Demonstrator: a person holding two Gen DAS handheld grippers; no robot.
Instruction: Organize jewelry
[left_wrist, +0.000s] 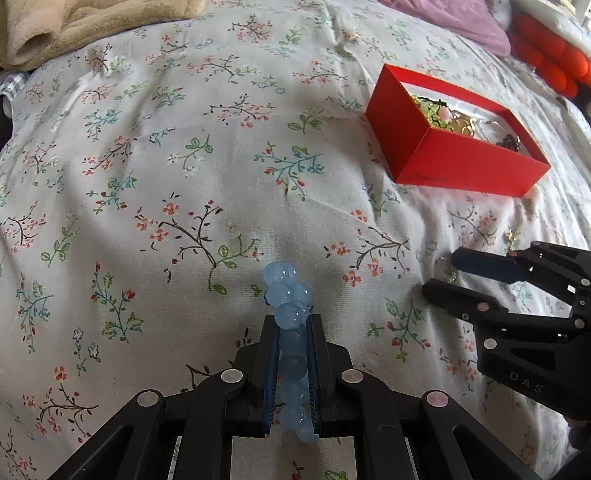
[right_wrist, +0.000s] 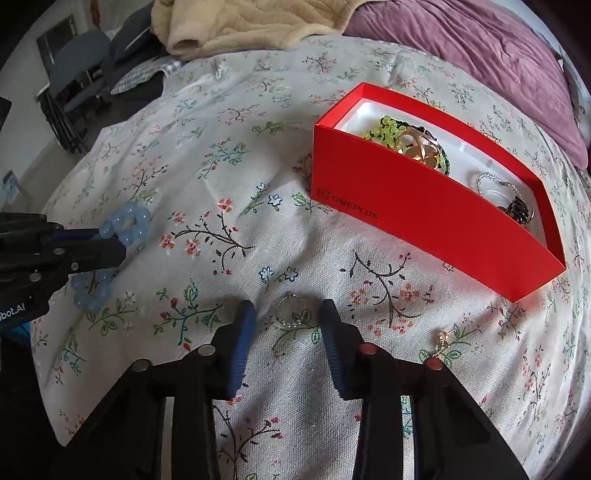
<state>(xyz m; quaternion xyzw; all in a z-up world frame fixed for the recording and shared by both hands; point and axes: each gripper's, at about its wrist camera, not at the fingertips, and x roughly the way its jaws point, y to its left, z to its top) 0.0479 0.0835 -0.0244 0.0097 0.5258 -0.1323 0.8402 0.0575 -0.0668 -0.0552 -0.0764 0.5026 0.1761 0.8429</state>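
My left gripper (left_wrist: 291, 325) is shut on a pale blue bead bracelet (left_wrist: 290, 306), held just above the floral bedspread; the bracelet also shows in the right wrist view (right_wrist: 127, 225), with the left gripper (right_wrist: 118, 243) around it. My right gripper (right_wrist: 288, 314) is open, its jaws on either side of a thin silver ring (right_wrist: 291, 314) lying on the cloth; the right gripper also shows in the left wrist view (left_wrist: 439, 273). A red open box (right_wrist: 424, 214) holds green beads, a gold piece and dark jewelry; the box also shows in the left wrist view (left_wrist: 461, 158).
A small gold earring (right_wrist: 441, 341) lies on the bedspread right of my right gripper. A beige blanket (right_wrist: 236, 26) and a purple cover (right_wrist: 480, 55) lie at the back. Orange items (left_wrist: 554, 62) sit at the far right.
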